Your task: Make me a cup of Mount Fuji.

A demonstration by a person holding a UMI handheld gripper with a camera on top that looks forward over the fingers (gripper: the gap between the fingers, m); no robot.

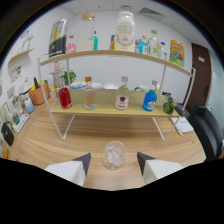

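Observation:
A clear glass (114, 154) with ice cubes in it stands on the wooden table (60, 145), between and just ahead of my fingertips, with a gap on each side. My gripper (114, 161) is open. On the lower shelf (100, 111) beyond it stand a red bottle (65, 97), a clear bottle with amber cap (89, 94), a clear bottle with a red label (122, 95) and a blue bottle (149, 98).
The upper shelf (150, 57) carries jars, a blender-like jug (58, 38) and several small bottles. An orange pot (36, 95) and cups stand at the left. A dark chair (209, 127) is at the right, with green fruit-like items (169, 105) by the shelf end.

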